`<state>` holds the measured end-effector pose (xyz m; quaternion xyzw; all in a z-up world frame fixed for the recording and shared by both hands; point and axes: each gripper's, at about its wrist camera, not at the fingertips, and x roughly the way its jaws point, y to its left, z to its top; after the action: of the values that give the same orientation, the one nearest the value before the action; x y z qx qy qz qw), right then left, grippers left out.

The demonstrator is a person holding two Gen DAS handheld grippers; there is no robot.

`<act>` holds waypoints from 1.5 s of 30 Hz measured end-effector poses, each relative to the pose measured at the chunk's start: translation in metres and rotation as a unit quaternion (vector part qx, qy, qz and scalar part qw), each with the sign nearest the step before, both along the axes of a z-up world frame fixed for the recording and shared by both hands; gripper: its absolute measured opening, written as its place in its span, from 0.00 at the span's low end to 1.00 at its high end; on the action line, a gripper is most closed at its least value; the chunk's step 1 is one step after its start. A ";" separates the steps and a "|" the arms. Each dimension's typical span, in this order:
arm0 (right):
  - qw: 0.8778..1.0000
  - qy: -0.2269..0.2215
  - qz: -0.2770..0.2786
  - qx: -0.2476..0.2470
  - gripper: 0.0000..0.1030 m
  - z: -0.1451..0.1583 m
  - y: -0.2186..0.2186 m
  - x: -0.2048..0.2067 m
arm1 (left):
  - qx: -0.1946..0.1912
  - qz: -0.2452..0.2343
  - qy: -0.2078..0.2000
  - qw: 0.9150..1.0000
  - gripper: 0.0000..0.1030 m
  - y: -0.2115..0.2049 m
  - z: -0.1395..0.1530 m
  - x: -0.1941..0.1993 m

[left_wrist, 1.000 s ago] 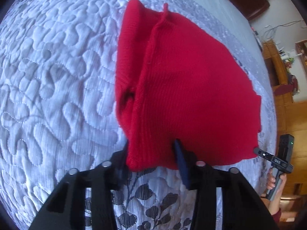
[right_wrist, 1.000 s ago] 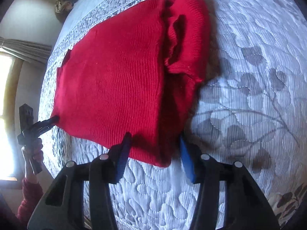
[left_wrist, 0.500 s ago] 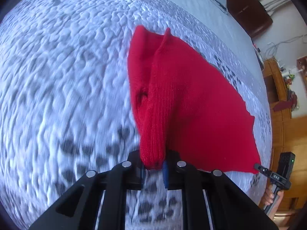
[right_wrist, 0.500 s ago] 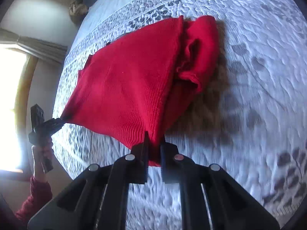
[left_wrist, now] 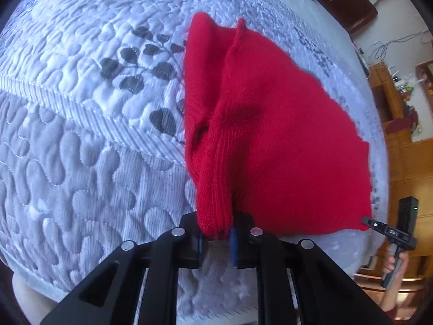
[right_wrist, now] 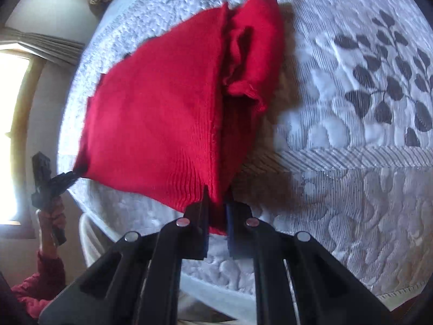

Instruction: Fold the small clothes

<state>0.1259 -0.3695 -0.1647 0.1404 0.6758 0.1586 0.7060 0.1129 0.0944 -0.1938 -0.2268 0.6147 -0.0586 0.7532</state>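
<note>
A red knitted garment [left_wrist: 270, 140] hangs stretched above the white quilted bed, its far edge trailing on the cover. My left gripper [left_wrist: 216, 237] is shut on one near corner of the red garment, the knit bunched between its blue pads. The other near corner is pinched by my right gripper [right_wrist: 216, 216], also shut on the red garment [right_wrist: 162, 113]. A sleeve [right_wrist: 254, 54] lies folded in along the right side. Each view shows the other gripper at the opposite corner: the right gripper [left_wrist: 379, 226] and the left gripper [right_wrist: 65, 178].
The bed cover [left_wrist: 81, 135] has a grey leaf print [right_wrist: 384, 81] and a ribbed seam. Its near edge [right_wrist: 216, 292] drops off just under the grippers. A window with curtains [right_wrist: 16, 108] is at left, wooden furniture [left_wrist: 400, 149] at right. A hand in a red sleeve [right_wrist: 48, 243] holds the left gripper.
Both grippers closed on the garment's near corners, then lifted and dragged it toward the bed's near edge; the leaf print and seam have come into view.
</note>
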 end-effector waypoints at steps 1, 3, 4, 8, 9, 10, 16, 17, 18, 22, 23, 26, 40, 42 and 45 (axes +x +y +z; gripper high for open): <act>1.000 -0.001 0.002 -0.009 0.09 -0.006 0.001 0.001 | 0.011 -0.003 -0.007 1.000 0.14 -0.003 -0.004 0.001; 1.000 -0.007 -0.001 -0.026 0.09 -0.014 0.007 0.001 | 0.020 -0.005 -0.018 1.000 0.15 -0.006 -0.005 0.001; 1.000 -0.011 -0.003 -0.029 0.10 -0.015 0.009 0.001 | 0.022 -0.004 -0.023 0.999 0.15 -0.007 -0.004 -0.001; 0.999 -0.013 -0.025 -0.015 0.11 -0.014 0.003 -0.002 | 0.030 -0.015 -0.040 0.999 0.19 -0.007 0.001 -0.007; 0.999 -0.013 -0.028 -0.011 0.12 -0.012 0.000 -0.003 | 0.033 -0.019 -0.040 0.998 0.22 -0.008 0.003 -0.008; 0.999 -0.012 -0.036 -0.003 0.15 -0.009 -0.002 -0.005 | 0.036 -0.022 -0.038 0.998 0.24 -0.007 0.006 -0.013; 0.996 -0.075 -0.043 -0.017 0.23 0.050 -0.008 -0.014 | 0.087 -0.016 -0.068 0.994 0.43 -0.010 0.057 -0.018; 0.995 -0.085 -0.044 -0.011 0.23 0.061 -0.007 -0.008 | 0.092 -0.015 -0.079 0.992 0.45 -0.010 0.065 -0.017; 0.994 -0.095 -0.044 -0.005 0.23 0.071 -0.006 -0.001 | 0.096 -0.015 -0.093 0.991 0.48 -0.011 0.075 -0.012; 0.993 -0.107 -0.045 -0.016 0.26 0.086 0.007 0.051 | 0.088 -0.028 -0.111 0.990 0.51 -0.029 0.089 0.029; 0.994 -0.099 -0.046 -0.014 0.26 0.081 0.011 0.070 | 0.085 -0.033 -0.111 0.990 0.51 -0.035 0.088 0.040; 0.994 -0.079 -0.062 -0.033 0.27 0.060 0.014 0.115 | 0.086 -0.050 -0.104 0.990 0.51 -0.060 0.073 0.083; 0.993 -0.043 -0.052 -0.094 0.00 -0.004 0.028 0.203 | 0.092 -0.099 -0.056 0.989 0.54 -0.079 0.009 0.127; 0.990 -0.042 -0.053 -0.125 0.00 -0.012 0.027 0.202 | 0.089 -0.099 -0.053 0.990 0.54 -0.078 0.006 0.130; 0.992 -0.045 -0.068 -0.101 0.00 -0.017 0.019 0.199 | 0.101 -0.106 -0.054 0.988 0.56 -0.081 0.003 0.130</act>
<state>0.3252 -0.3505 -0.1816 0.1064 0.6452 0.0472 0.7551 0.2428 0.0134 -0.1910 -0.0802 0.5965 -0.0878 0.7938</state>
